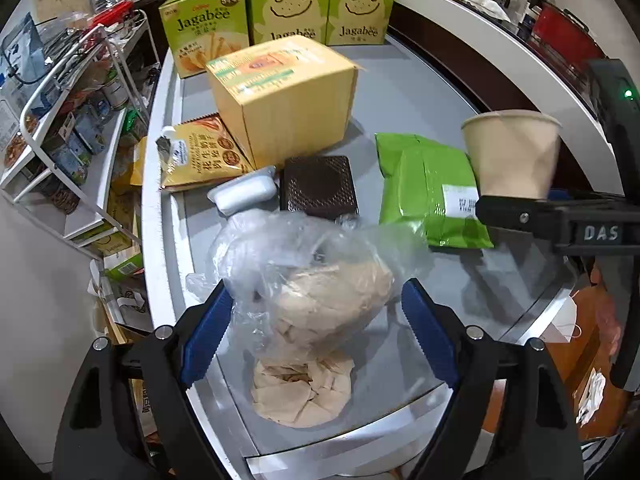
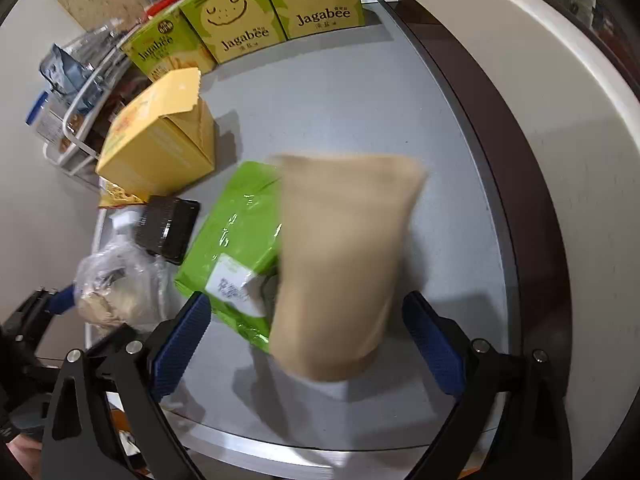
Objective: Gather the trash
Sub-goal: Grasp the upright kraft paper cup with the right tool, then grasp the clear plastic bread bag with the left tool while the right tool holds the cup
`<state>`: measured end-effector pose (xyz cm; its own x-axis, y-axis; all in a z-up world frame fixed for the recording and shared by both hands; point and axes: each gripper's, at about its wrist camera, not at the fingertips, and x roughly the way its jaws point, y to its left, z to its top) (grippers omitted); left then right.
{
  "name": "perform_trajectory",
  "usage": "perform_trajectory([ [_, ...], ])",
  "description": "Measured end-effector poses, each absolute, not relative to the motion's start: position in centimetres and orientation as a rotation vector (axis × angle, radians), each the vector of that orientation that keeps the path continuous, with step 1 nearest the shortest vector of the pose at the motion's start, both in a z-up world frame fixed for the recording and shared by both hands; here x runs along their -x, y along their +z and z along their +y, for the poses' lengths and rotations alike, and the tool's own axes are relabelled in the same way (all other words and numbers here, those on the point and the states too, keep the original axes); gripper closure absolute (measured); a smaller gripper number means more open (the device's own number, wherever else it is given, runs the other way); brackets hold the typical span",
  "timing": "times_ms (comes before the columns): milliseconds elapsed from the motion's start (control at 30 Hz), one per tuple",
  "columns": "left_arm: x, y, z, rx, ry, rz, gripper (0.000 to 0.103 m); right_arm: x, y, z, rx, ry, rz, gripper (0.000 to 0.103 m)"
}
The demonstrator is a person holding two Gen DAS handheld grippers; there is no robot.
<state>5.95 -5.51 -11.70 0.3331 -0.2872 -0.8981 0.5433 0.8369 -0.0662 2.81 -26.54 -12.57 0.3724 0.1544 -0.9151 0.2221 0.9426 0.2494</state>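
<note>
A clear plastic bag [image 1: 304, 264] stuffed with crumpled brown paper sits near the table's front edge. My left gripper [image 1: 316, 288] points down over it with its jaws wide on either side. The left pad brushes the film and the right pad stands just clear. The same bag [image 2: 116, 292] shows at the lower left of the right wrist view. A beige paper cup [image 2: 340, 264], blurred, stands between the jaws of my right gripper [image 2: 306, 299], with a gap at each pad. The left wrist view shows this cup [image 1: 512, 152] above the right gripper's finger [image 1: 520, 216].
A green pouch [image 1: 428, 188] lies under the cup. A dark brown tray [image 1: 318, 184], a white container [image 1: 244, 194] and a snack pack [image 1: 200, 152] lie mid-table. A yellow carton [image 1: 280, 92] and three Jagabee boxes [image 1: 288, 8] stand behind. A wire rack [image 1: 68, 128] stands off the table's left edge.
</note>
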Motion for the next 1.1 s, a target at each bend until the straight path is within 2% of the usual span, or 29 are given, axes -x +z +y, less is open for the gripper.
perform_trajectory([
  [67, -6.0, -11.9, -5.5, -0.248, -0.566, 1.112, 0.017, -2.9, -12.6, -26.5, -0.369, -0.041, 1.188, 0.027],
  [133, -6.2, -12.2, -5.5, -0.234, -0.577, 1.123, 0.017, -2.9, -12.8, -26.6, -0.383, -0.035, 1.196, 0.037],
  [233, -6.5, -12.1, -5.8, -0.238, -0.587, 1.124, 0.017, -3.0, -13.0, -26.7, -0.385, -0.045, 1.202, 0.037],
  [300, -6.6, -11.8, -5.9, -0.235, -0.599, 1.118, 0.017, -2.9, -12.8, -27.0, -0.394, -0.045, 1.197, 0.028],
  [333, -6.8, -11.8, -6.0, -0.235, -0.597, 1.125, 0.017, -2.9, -12.7, -27.2, -0.415, -0.047, 1.192, 0.017],
  [367, -7.0, -11.9, -6.1, -0.234, -0.593, 1.133, 0.017, -2.9, -12.7, -27.5, -0.453, -0.046, 1.182, 0.014],
  [533, -7.8, -12.3, -6.8, -0.235, -0.570, 1.153, 0.017, -3.8, -13.5, -28.8, -0.622, -0.057, 1.193, 0.013],
  [667, -7.8, -12.8, -7.6, -0.288, -0.560, 1.136, 0.012, -4.7, -13.7, -28.9, -0.645, -0.086, 1.184, 0.013],
  [700, -7.8, -12.9, -7.7, -0.300, -0.556, 1.132, 0.012, -5.0, -13.7, -28.7, -0.623, -0.091, 1.188, 0.014],
  [767, -7.8, -13.3, -7.6, -0.295, -0.565, 1.138, 0.012, -5.5, -13.7, -28.1, -0.539, -0.080, 1.207, 0.032],
  [833, -8.0, -13.4, -7.3, -0.273, -0.572, 1.149, 0.013, -5.8, -13.6, -27.9, -0.537, -0.033, 1.206, 0.036],
  [1100, -8.8, -13.4, -5.8, -0.230, -0.580, 1.173, 0.034, -6.3, -11.7, -26.2, -0.265, -0.014, 1.212, 0.040],
])
